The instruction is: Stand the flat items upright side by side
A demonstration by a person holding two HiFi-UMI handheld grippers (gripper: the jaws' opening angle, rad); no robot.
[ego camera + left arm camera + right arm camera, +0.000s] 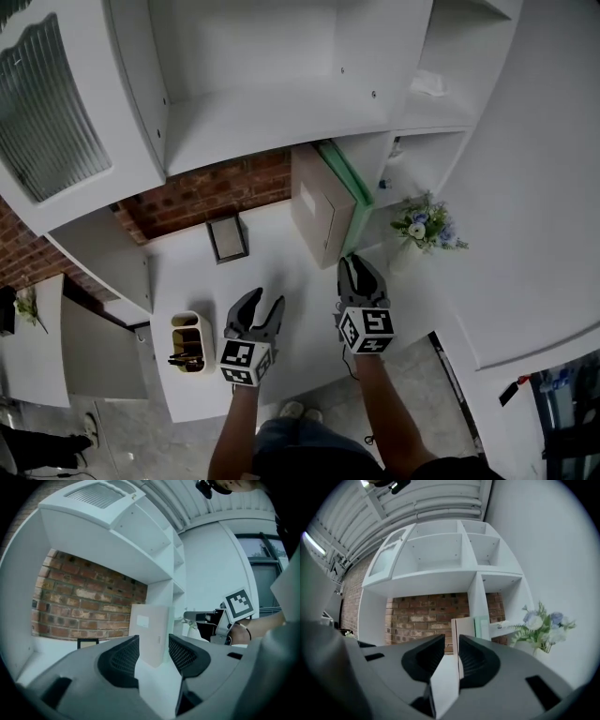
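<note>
At a white desk set into a shelf unit, the head view shows a person's forearms reaching up from the bottom edge w/ a tool in each hand. Nearest, the left gripper hovers over bare desk top. The left gripper view shows its jaws standing well apart w/ nothing btwn them. Just left of it stands a cream pen caddy, visible from the head view only.

The right gripper is farther forward, its tips close to the lower corner of the flat items. From above, contact can't be told. The right gripper view puts the items a little beyond the tips, w/ the jaws drawn close but a thin gap left and nothing in it.

Beyond, the tan flat item stands upright on the desk. The green flat item is upright just beside it on the right, next to a shelf divider. The left gripper view frames the tan flat item btwn its jaws, well beyond them, and catches the marker cube of the other tool at right. The green flat item shows plainly only from the head and right gripper views.

A small dark picture frame stands left of the items, near the brick back wall; a vase of flowers stands to their right
</note>
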